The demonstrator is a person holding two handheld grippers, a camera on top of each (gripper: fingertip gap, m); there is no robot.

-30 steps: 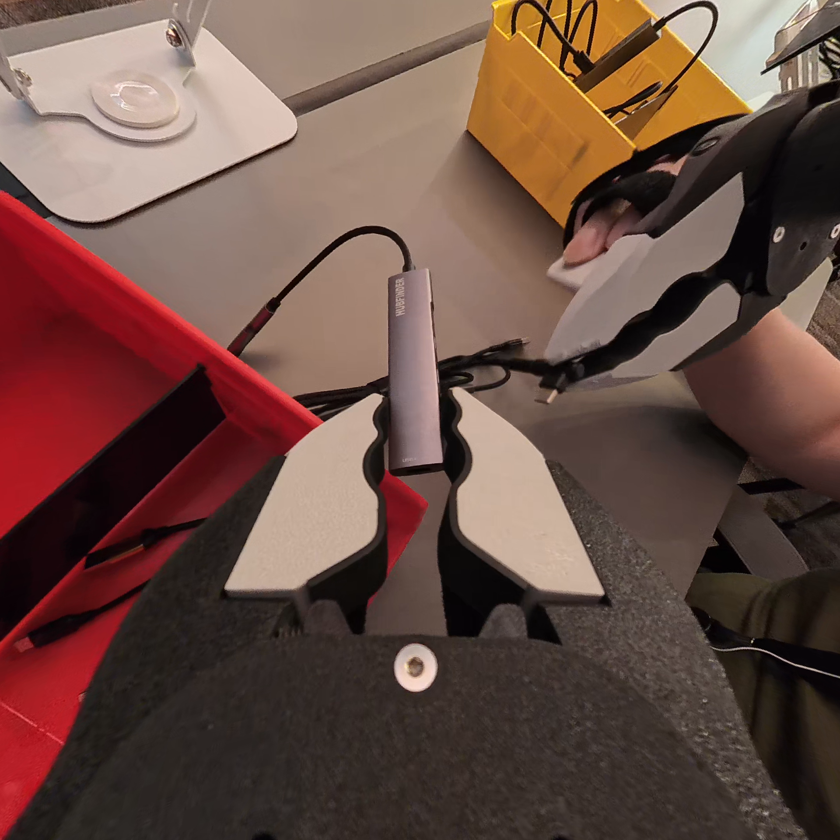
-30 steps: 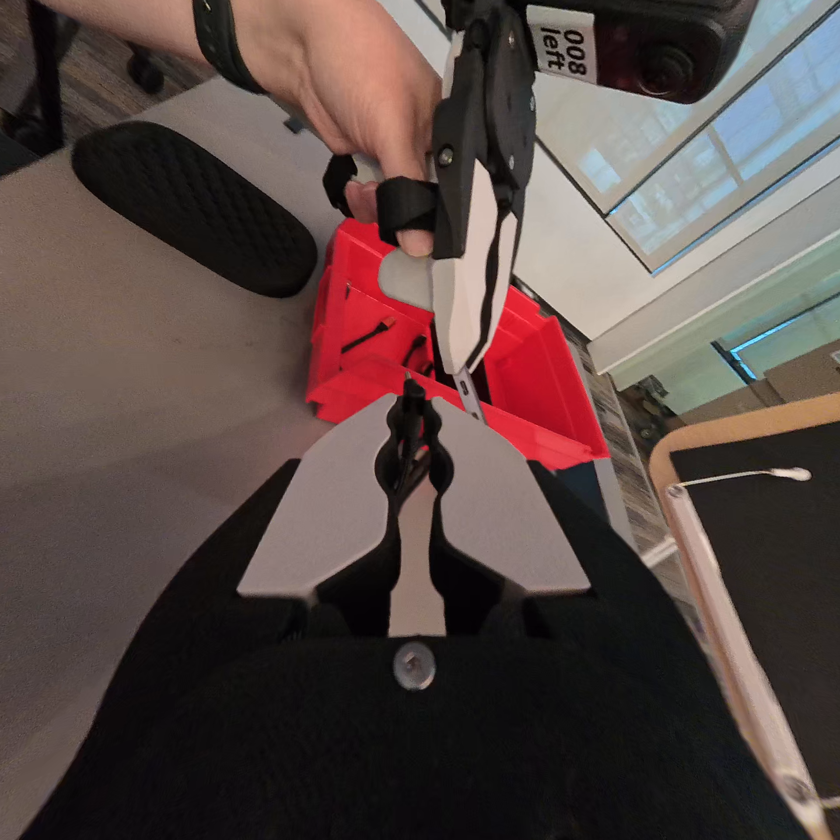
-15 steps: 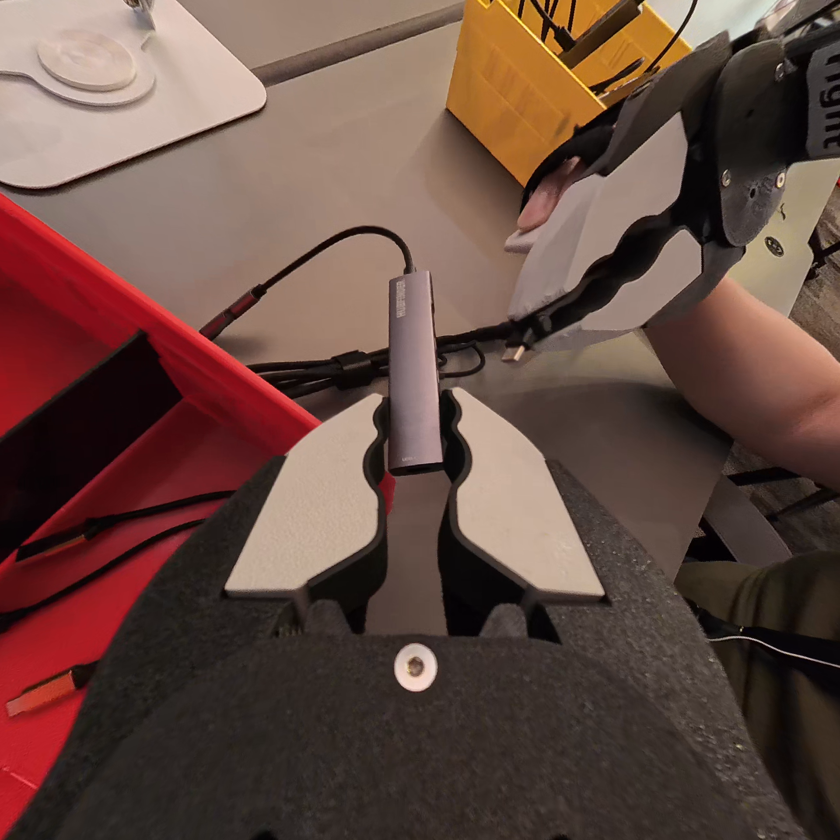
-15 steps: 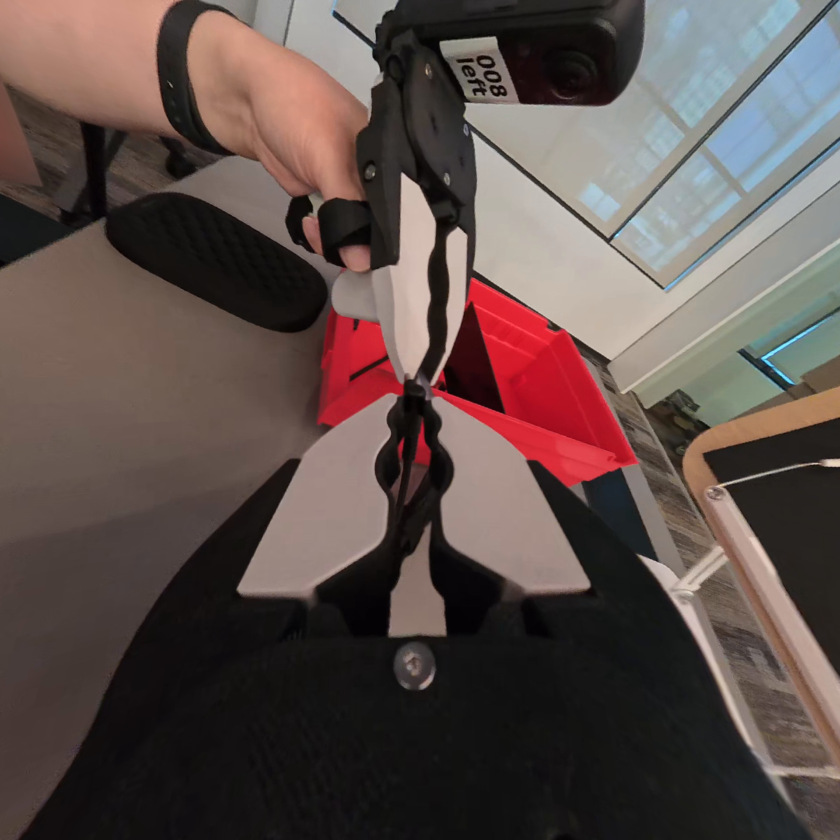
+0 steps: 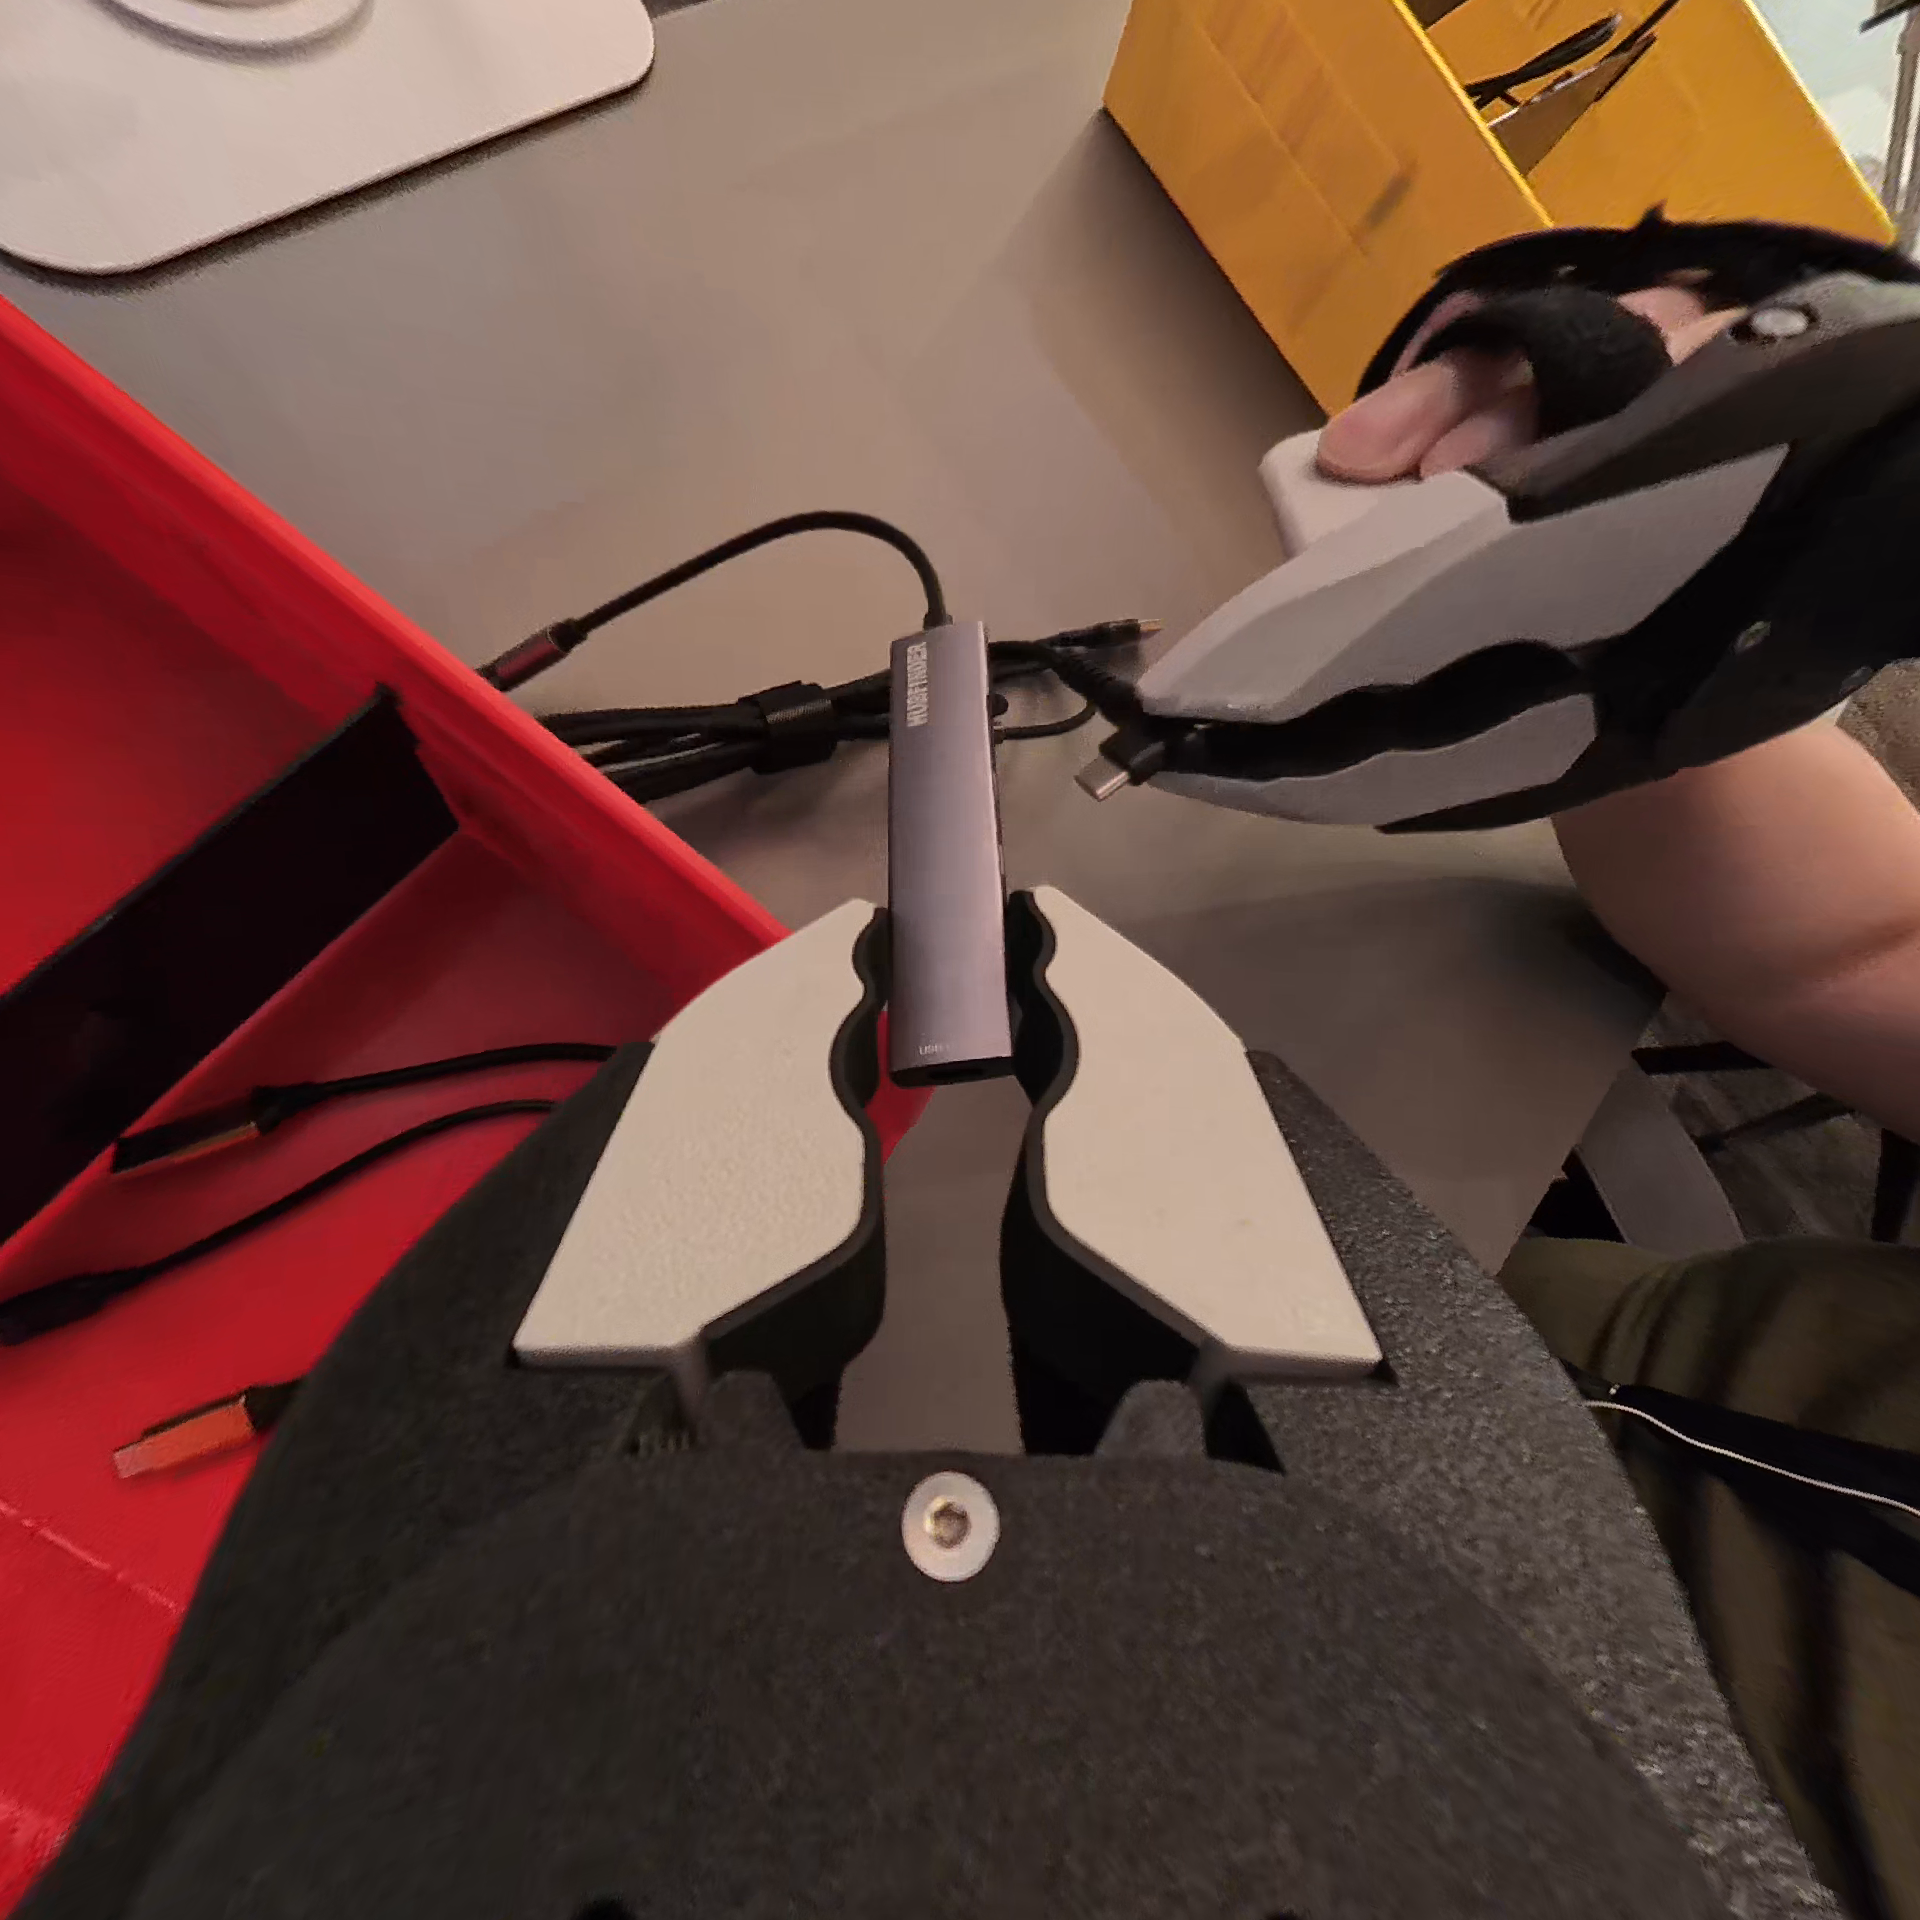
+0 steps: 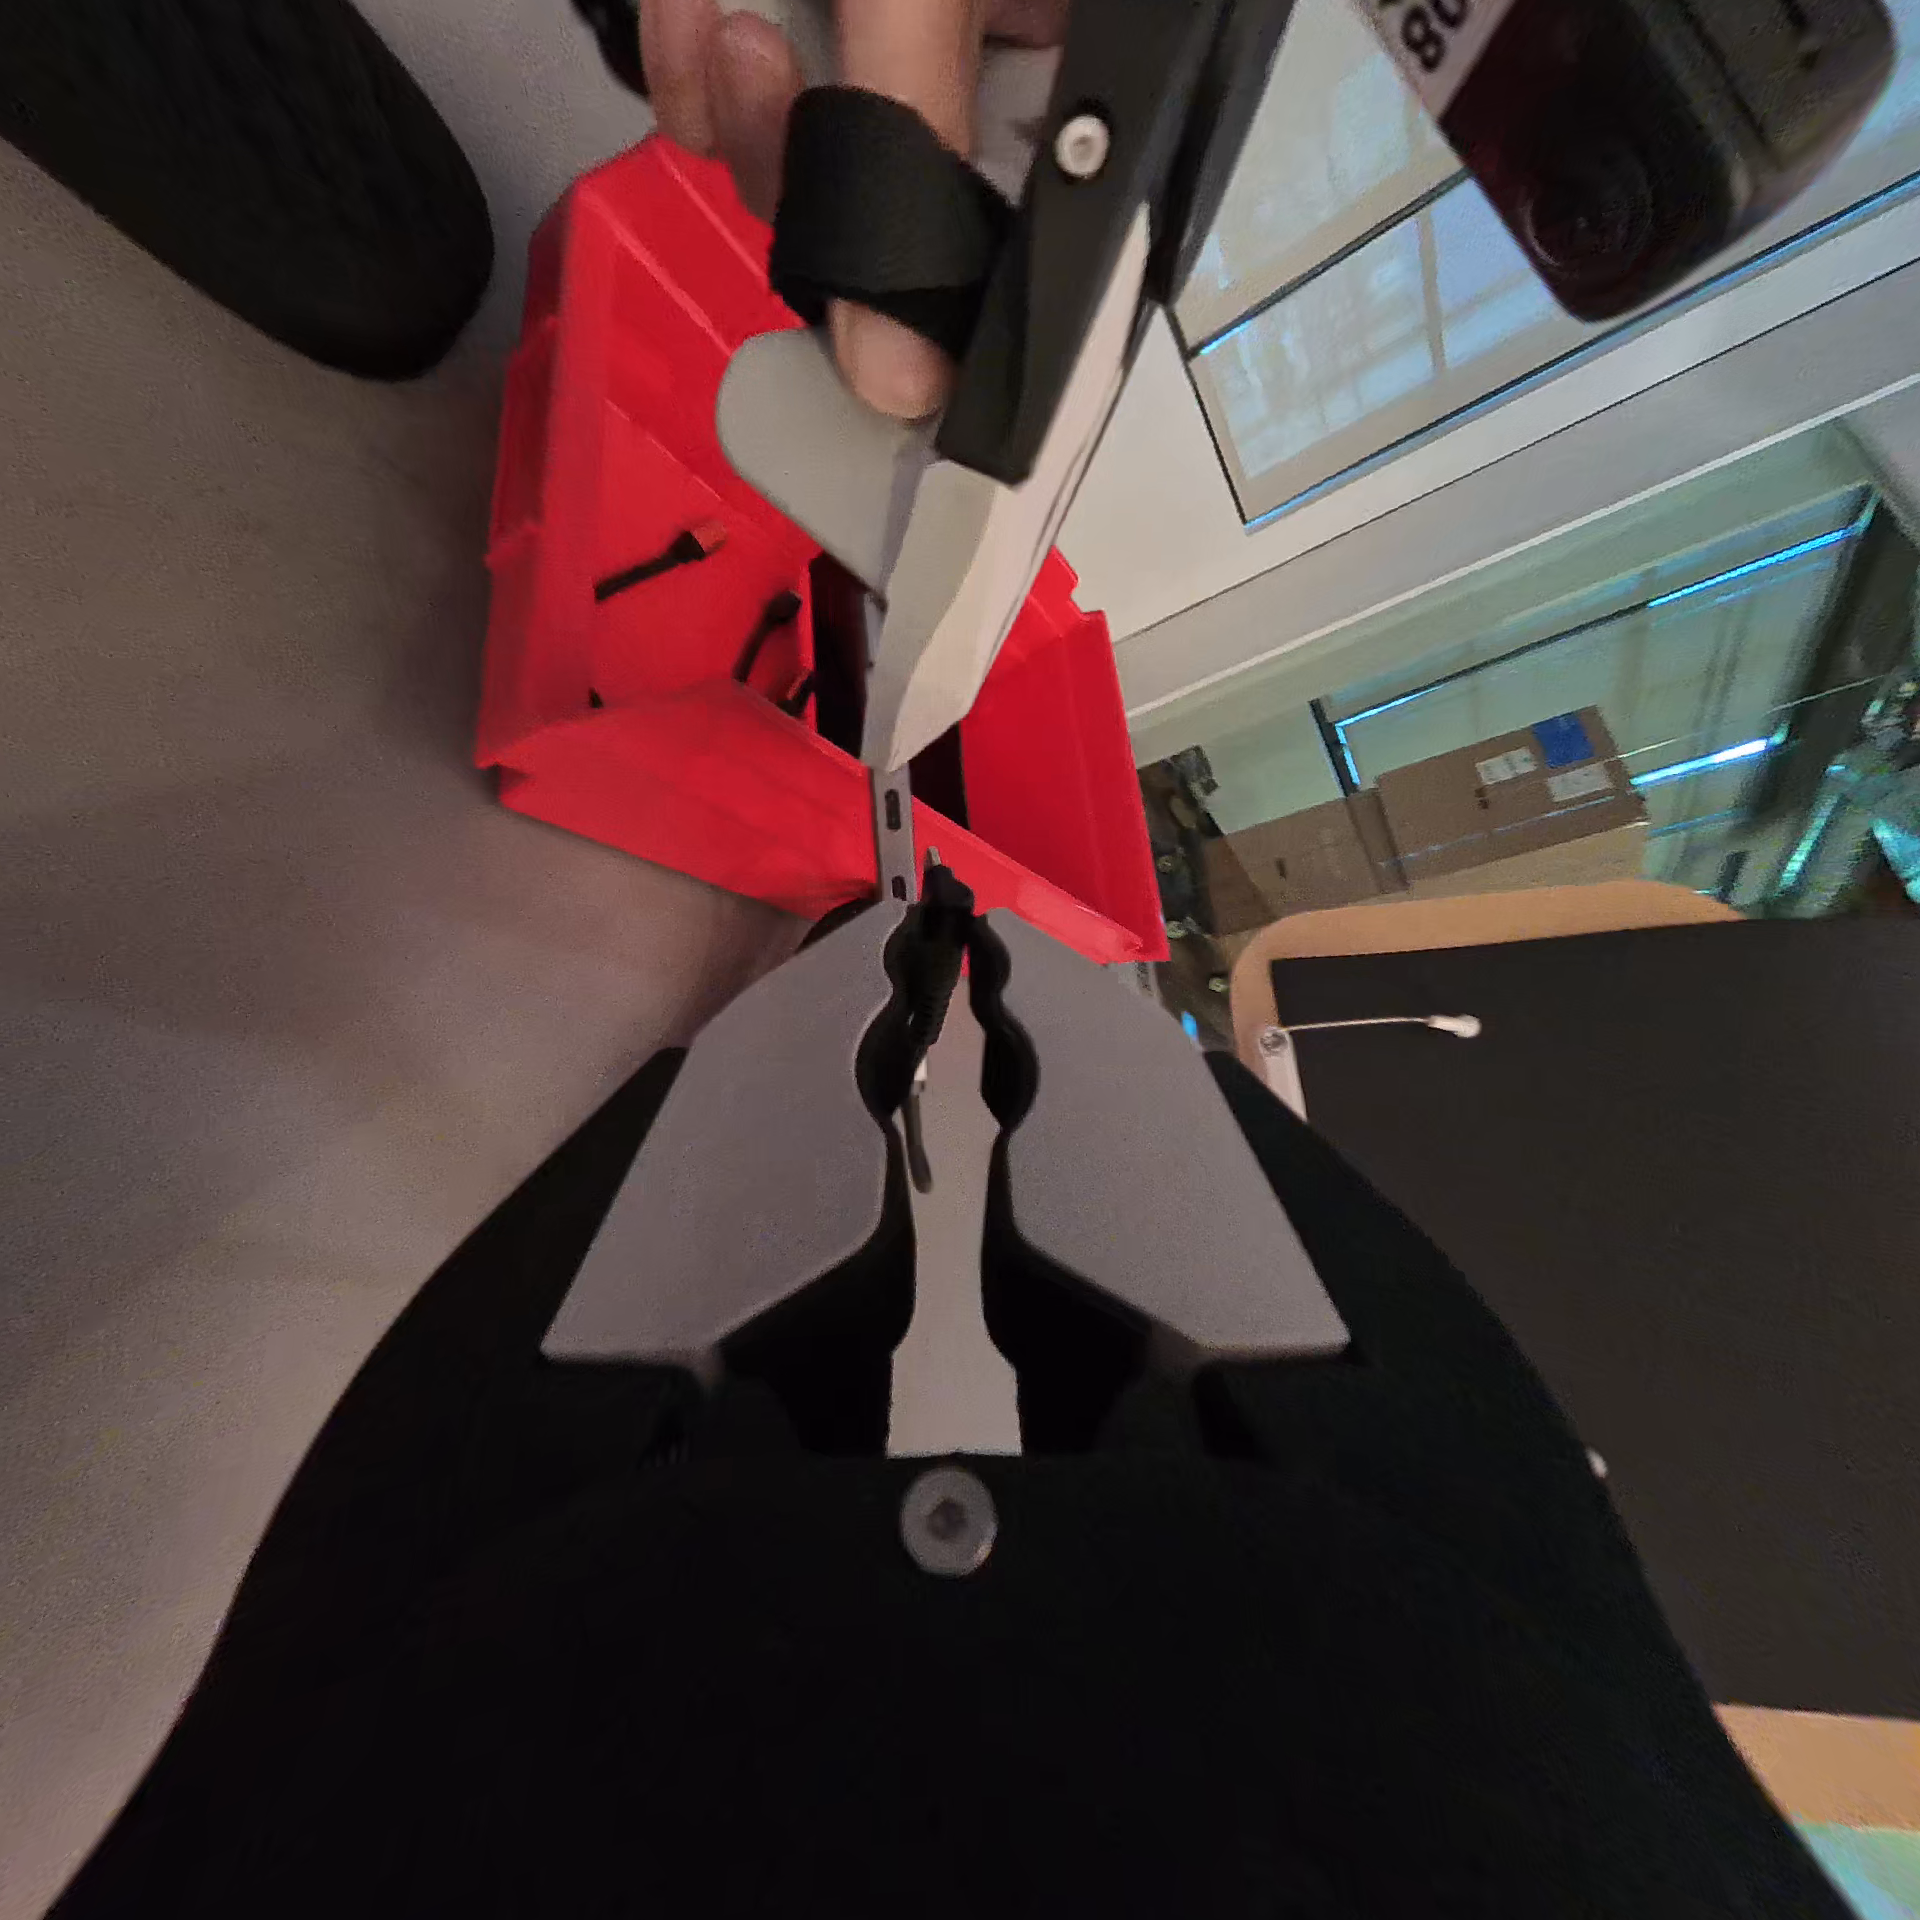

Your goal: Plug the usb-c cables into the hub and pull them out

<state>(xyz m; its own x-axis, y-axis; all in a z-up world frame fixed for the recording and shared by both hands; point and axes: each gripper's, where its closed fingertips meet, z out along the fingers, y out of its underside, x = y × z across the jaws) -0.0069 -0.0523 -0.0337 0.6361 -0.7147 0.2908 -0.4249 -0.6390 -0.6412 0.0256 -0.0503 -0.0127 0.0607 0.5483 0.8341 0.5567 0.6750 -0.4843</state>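
My left gripper [image 5: 951, 940] is shut on a slim grey hub [image 5: 945, 831] and holds it above the grey table [image 5: 727, 343], its own short cable arching off the far end. My right gripper [image 6: 940, 935] is shut on a black USB-C cable [image 6: 925, 997] just behind the plug. In the left wrist view the right gripper [image 5: 1143, 743] comes in from the right, its silver plug tip [image 5: 1101, 774] a short way from the hub's side. In the right wrist view the plug tip [image 6: 932, 857] sits beside the hub's edge [image 6: 891, 821], which shows small ports.
A red bin [image 5: 312, 852] with loose cables lies left of the hub. A yellow bin [image 5: 1403, 177] with more cables stands at the back right. A bundled black cable [image 5: 727, 727] lies on the table behind the hub. A white stand base [image 5: 260, 114] is at the back left. Some 5 cm of space lies between my two pairs of fingers.
The right gripper, still shut on the cable, has come lower and closer to the hub's side. The left gripper keeps its hold on the hub; both views have shifted.
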